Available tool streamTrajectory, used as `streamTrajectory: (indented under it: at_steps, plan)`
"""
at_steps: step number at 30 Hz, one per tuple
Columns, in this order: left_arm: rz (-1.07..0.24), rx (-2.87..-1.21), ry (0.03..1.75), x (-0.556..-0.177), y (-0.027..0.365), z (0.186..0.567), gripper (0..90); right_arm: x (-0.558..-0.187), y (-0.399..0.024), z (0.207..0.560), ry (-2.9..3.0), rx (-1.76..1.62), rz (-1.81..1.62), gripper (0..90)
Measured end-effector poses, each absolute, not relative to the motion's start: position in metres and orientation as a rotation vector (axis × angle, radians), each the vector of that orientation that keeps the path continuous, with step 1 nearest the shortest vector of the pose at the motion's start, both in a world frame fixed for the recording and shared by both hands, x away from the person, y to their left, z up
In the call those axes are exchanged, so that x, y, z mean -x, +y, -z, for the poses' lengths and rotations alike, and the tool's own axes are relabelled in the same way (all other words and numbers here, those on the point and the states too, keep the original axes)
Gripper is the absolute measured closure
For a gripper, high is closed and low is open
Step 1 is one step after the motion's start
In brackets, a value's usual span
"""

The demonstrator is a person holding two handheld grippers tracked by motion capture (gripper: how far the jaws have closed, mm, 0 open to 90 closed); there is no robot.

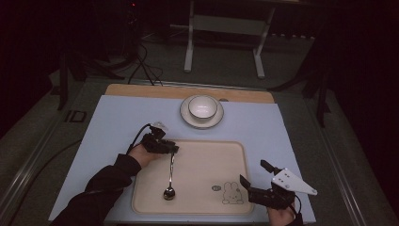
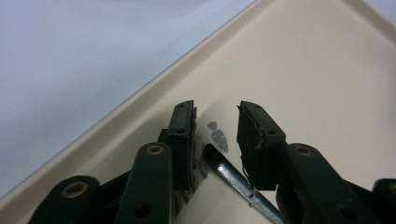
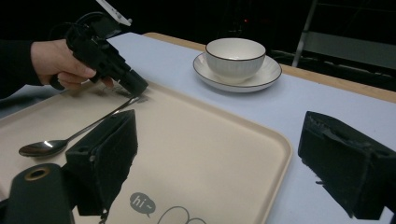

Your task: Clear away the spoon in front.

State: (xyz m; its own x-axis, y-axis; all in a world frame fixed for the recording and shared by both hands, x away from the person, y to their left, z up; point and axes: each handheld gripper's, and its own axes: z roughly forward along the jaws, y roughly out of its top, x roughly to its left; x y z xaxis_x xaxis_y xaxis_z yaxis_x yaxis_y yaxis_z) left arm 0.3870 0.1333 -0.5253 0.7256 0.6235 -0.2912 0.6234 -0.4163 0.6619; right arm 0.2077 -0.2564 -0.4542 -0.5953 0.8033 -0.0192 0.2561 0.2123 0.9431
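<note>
A metal spoon (image 1: 170, 181) lies on the beige tray (image 1: 202, 160), bowl toward the person, handle pointing away. My left gripper (image 1: 173, 149) is at the handle's far end, low over the tray. In the left gripper view its jaws (image 2: 215, 116) stand either side of the handle tip (image 2: 229, 175) with a gap, the pads not pressing. The right gripper view shows the spoon (image 3: 46, 147) flat on the tray with the left gripper (image 3: 135, 86) at its end. My right gripper (image 1: 253, 172) hovers wide open and empty over the tray's right front corner (image 3: 217, 121).
A white bowl (image 1: 203, 106) sits on a white saucer (image 1: 188, 117) behind the tray, near the table's far edge. A pale blue cloth (image 1: 117, 122) covers the table. The tray carries a bunny print (image 1: 233, 193) at its front right. A metal stand (image 1: 189, 47) stands beyond the table.
</note>
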Motion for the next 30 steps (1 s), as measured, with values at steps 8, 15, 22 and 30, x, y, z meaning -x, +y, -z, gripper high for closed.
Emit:
streamTrajectory:
  at_steps: [8,15,22,30]
  plan:
    - [0.002,-2.116,0.927,-0.378,0.135,0.515,59.0,-0.208,-0.257,0.455,1.974,-0.983,-1.387,11.9]
    - [0.026,-2.109,0.915,-0.368,0.137,0.504,41.5,-0.209,-0.259,0.456,1.975,-0.991,-1.389,11.9]
    - [0.050,-2.032,0.837,-0.361,0.142,0.495,15.2,-0.209,-0.260,0.456,1.974,-0.990,-1.388,11.9]
    - [0.008,-2.017,0.807,-0.355,0.135,0.489,0.2,-0.208,-0.259,0.456,1.975,-0.991,-1.384,11.9]
